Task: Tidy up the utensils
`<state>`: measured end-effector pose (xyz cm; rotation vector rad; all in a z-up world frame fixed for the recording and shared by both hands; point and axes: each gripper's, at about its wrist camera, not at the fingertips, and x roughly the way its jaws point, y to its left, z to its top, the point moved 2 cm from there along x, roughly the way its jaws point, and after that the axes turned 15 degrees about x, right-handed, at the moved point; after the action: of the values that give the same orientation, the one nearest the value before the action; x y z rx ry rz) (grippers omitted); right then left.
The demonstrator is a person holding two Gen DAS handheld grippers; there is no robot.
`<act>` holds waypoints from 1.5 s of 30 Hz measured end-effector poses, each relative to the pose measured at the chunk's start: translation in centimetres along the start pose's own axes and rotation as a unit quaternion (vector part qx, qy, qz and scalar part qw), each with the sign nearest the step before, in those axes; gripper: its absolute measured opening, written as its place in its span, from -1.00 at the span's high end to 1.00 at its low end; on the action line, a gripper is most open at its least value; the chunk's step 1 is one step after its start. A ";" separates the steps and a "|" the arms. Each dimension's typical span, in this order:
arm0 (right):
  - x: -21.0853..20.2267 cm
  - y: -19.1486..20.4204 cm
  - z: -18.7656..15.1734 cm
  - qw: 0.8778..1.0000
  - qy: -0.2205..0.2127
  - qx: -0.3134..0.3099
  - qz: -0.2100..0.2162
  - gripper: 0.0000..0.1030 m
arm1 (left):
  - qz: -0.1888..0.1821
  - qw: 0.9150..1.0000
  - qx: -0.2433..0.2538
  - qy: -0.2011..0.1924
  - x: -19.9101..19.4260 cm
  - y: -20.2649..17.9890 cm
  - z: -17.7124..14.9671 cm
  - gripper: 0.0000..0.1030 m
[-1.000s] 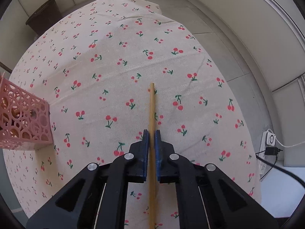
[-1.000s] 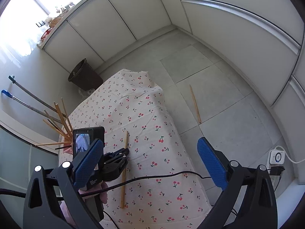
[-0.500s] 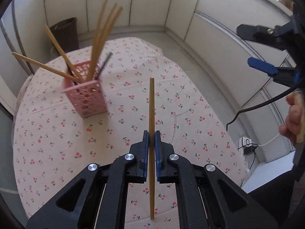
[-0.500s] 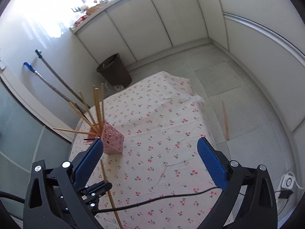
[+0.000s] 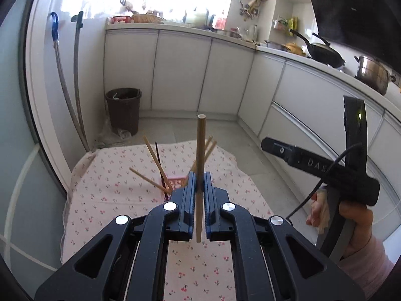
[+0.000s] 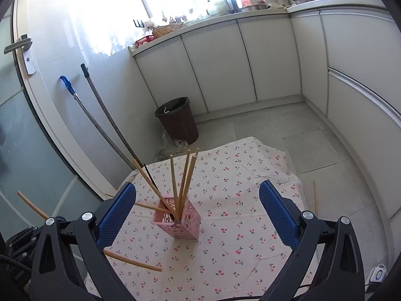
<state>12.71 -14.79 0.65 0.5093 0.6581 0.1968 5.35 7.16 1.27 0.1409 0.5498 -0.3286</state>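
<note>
My left gripper (image 5: pixel 199 184) is shut on a wooden chopstick (image 5: pixel 201 145), which stands upright between its pads above the table. Just beyond the jaws a pink lattice basket (image 5: pixel 175 179) shows partly, with several chopsticks (image 5: pixel 153 155) leaning out of it. In the right wrist view the same basket (image 6: pixel 184 222) stands on the cherry-print cloth (image 6: pixel 238 200), its chopsticks (image 6: pixel 181 175) fanned upward. My right gripper (image 6: pixel 196 207) hangs open and empty above the basket. The held chopstick (image 6: pixel 132 262) crosses that view's lower left, behind the left finger.
A person's hand (image 5: pixel 356 215) holds the right tool at the right edge of the left wrist view. One chopstick (image 6: pixel 314 197) lies on the floor right of the table. A brown bin (image 6: pixel 178 120) and two mop handles (image 6: pixel 105 115) stand behind the table, by white cabinets.
The left gripper has lifted the chopstick off the cloth and tipped upward, bringing basket and kitchen into view. The right gripper rose and swung left until the basket sits between its open fingers.
</note>
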 end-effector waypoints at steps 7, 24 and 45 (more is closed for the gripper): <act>0.6 1.1 0.1 0.997 -0.065 -0.026 -0.030 -0.84 | 0.047 0.997 -0.033 -0.043 0.5 2.6 4.1 0.89; 5.3 -0.5 -0.7 0.994 -0.044 -0.046 -0.086 0.04 | 0.068 0.996 -0.049 0.002 9.2 3.9 2.0 0.36; -0.8 -1.7 -4.4 0.987 -0.064 -0.088 -0.121 -0.72 | 0.130 0.991 -0.015 0.020 4.7 0.2 -1.9 -0.58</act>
<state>9.33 -14.83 -2.71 0.2653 0.5648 -0.0082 8.32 6.51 -2.83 0.1884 0.5694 -0.0647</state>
